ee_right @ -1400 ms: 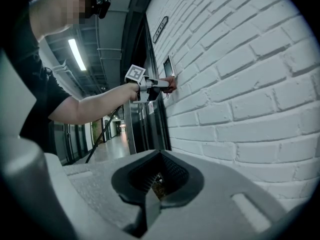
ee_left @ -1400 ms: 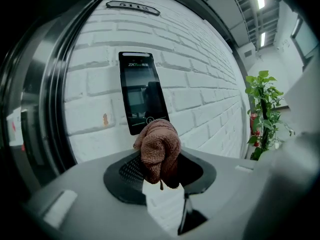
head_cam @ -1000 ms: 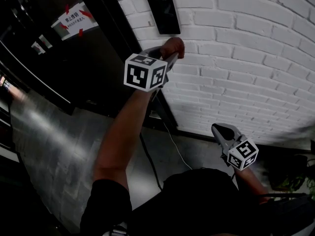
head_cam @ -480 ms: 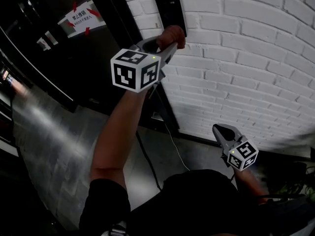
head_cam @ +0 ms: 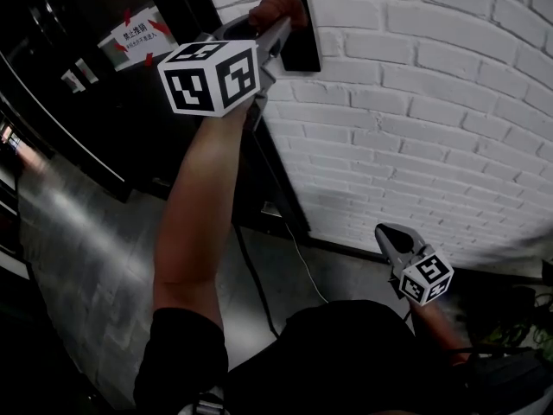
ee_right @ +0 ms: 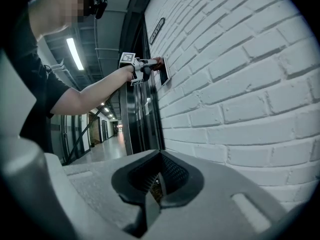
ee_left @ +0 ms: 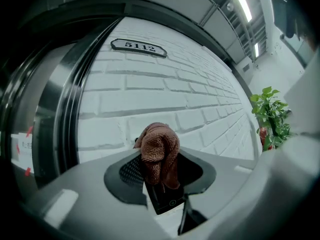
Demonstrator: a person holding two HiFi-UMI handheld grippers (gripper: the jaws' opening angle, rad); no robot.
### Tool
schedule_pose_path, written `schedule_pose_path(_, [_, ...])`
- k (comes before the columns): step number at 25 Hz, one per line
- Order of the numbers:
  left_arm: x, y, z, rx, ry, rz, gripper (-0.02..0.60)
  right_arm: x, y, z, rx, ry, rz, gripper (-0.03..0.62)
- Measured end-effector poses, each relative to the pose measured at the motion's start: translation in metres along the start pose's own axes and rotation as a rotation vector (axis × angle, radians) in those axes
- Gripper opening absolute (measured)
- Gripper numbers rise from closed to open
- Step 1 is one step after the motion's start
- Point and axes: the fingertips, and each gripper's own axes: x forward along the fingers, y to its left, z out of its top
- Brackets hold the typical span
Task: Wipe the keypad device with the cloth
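Mid-wipe: the left gripper (head_cam: 275, 20) clamps the cloth (ee_left: 159, 150) against the keypad (head_cam: 305, 48); next, stroke downward. The right gripper (head_cam: 390, 233) hangs closed.

cloth (ee_left: 159, 151): knitted, rough | keypad device (head_cam: 304, 46): glossy black | wall (head_cam: 432, 102): painted brick, matt

A dark oval plaque (ee_left: 139, 47) on the white brick wall (ee_left: 200, 99) reads "5112" in pale digits. A white notice (head_cam: 138, 35), taped at its corners with red strips (on the dark door (head_cam: 86, 119)), carries lines of Chinese print too small to read.
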Motion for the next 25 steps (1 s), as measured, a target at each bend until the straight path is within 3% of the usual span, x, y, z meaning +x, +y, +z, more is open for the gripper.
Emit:
schedule_pose_path(11, [0.001,-0.002,-0.007,0.018,0.000,0.001,0.163,-0.002,-0.005,-0.003,-0.006,-0.004,-0.016,-0.009])
schedule_pose_path(25, [0.002,-0.014,-0.056,0.023,0.123,-0.003,0.162,0.000,0.003,-0.004,-0.002,0.014,0.018,-0.009])
